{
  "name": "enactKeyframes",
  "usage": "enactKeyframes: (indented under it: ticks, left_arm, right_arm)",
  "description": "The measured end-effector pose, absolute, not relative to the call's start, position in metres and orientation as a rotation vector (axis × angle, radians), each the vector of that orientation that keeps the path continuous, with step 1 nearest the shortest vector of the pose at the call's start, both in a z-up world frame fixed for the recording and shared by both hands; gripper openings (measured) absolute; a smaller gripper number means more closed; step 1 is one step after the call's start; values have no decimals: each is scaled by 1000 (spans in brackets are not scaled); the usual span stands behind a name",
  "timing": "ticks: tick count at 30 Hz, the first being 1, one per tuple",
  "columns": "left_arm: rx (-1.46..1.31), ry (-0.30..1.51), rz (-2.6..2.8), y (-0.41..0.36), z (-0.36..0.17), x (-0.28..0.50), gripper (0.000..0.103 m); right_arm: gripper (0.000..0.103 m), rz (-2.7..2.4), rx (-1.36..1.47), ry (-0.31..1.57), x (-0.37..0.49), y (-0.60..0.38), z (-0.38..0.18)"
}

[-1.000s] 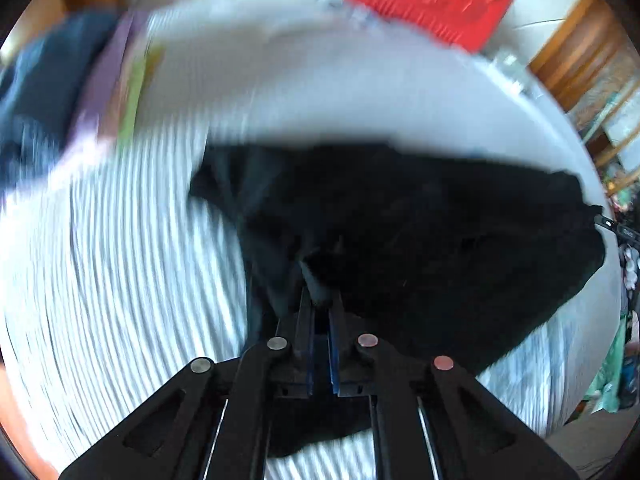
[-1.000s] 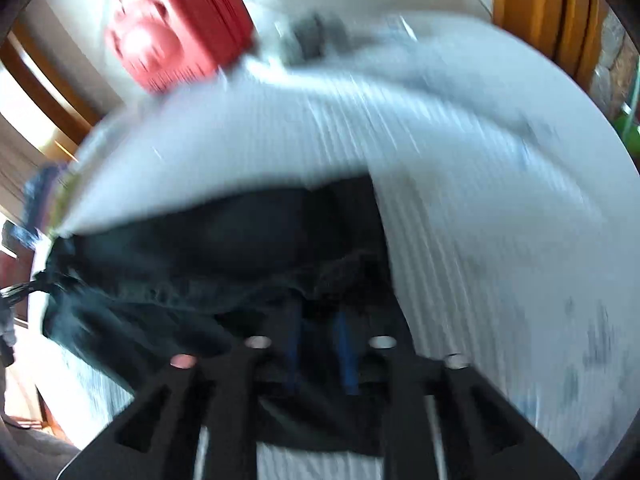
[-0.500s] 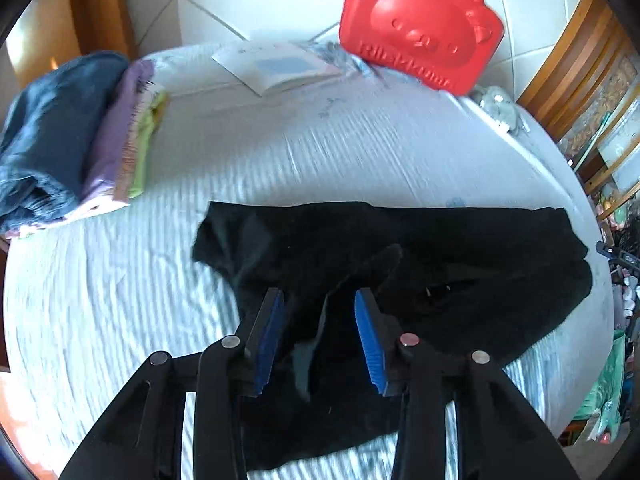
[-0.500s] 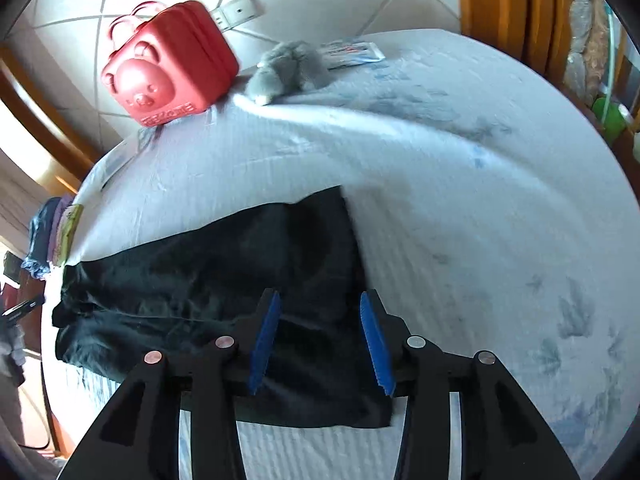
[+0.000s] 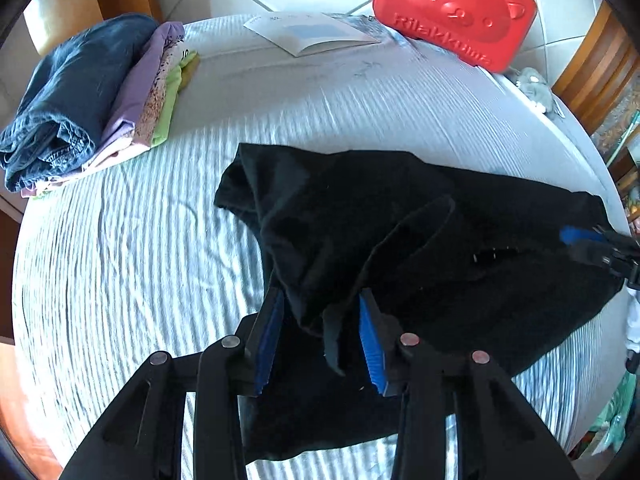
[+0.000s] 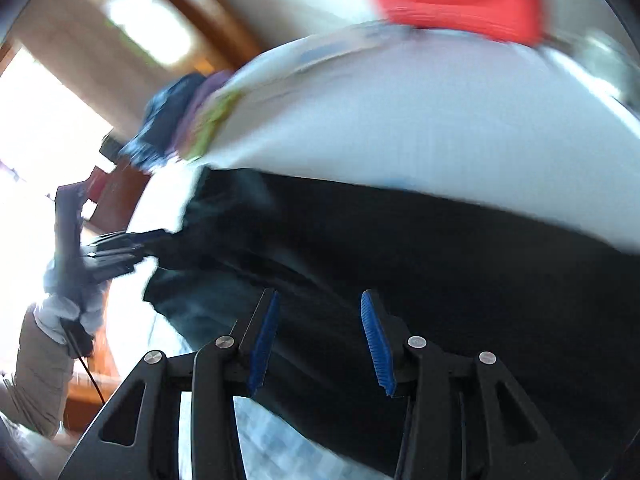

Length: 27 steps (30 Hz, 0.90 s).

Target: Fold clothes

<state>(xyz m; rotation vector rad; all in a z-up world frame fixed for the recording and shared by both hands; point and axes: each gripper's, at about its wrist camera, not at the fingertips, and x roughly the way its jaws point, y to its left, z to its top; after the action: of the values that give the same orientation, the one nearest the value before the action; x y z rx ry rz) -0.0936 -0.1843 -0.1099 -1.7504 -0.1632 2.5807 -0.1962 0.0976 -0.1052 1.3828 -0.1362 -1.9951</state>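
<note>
A black garment (image 5: 420,240) lies spread and partly folded on the white striped bedspread (image 5: 132,248). My left gripper (image 5: 320,312) is open, its blue pads either side of a raised fold at the garment's near edge, gripping nothing. My right gripper (image 6: 318,320) is open and empty over the same black garment (image 6: 400,260); that view is blurred. The right gripper also shows at the left wrist view's right edge (image 5: 592,244), over the garment's far end. The left gripper appears at the left of the right wrist view (image 6: 116,248), held by a gloved hand.
A stack of folded clothes (image 5: 88,92), blue denim on top, lies at the back left of the bed. An open booklet (image 5: 312,34) and a red bear-face case (image 5: 452,8) sit at the back. A grey plush toy (image 5: 532,84) lies by the wooden frame.
Both grippers opened and let go of the black garment, which now lies on the bed. The right gripper has since swung left across the garment; its view is blurred.
</note>
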Motion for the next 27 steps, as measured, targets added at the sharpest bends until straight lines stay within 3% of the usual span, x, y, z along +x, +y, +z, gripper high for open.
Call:
enactKeyframes:
  ticks: [8, 9, 10, 12, 17, 22, 27]
  left_arm:
    - [-1739, -101, 2528, -179, -130, -100, 37]
    - [-1745, -98, 2526, -180, -132, -102, 29]
    - [-1744, -94, 2530, -180, -132, -102, 24]
    - [-1725, -89, 2553, -183, -127, -98, 13]
    - [-1686, -37, 2599, -190, -105, -69, 12]
    - [-1787, -78, 2542, -201, -109, -48, 15]
    - [-1711, -168, 2618, -206, -92, -58, 21]
  right_arm:
    - [43, -1858, 1391, -83, -237, -2, -124]
    - [38, -1824, 1402, -60, -238, -12, -130]
    - [18, -1813, 1404, -15, -236, -20, -133]
    - [11, -1844, 1370, 59, -230, -25, -129]
    - [12, -1842, 1167, 194, -181, -1, -92]
    - [28, -1750, 1295, 324, -146, 26, -112]
    - [29, -1897, 1364, 146, -160, 68, -111]
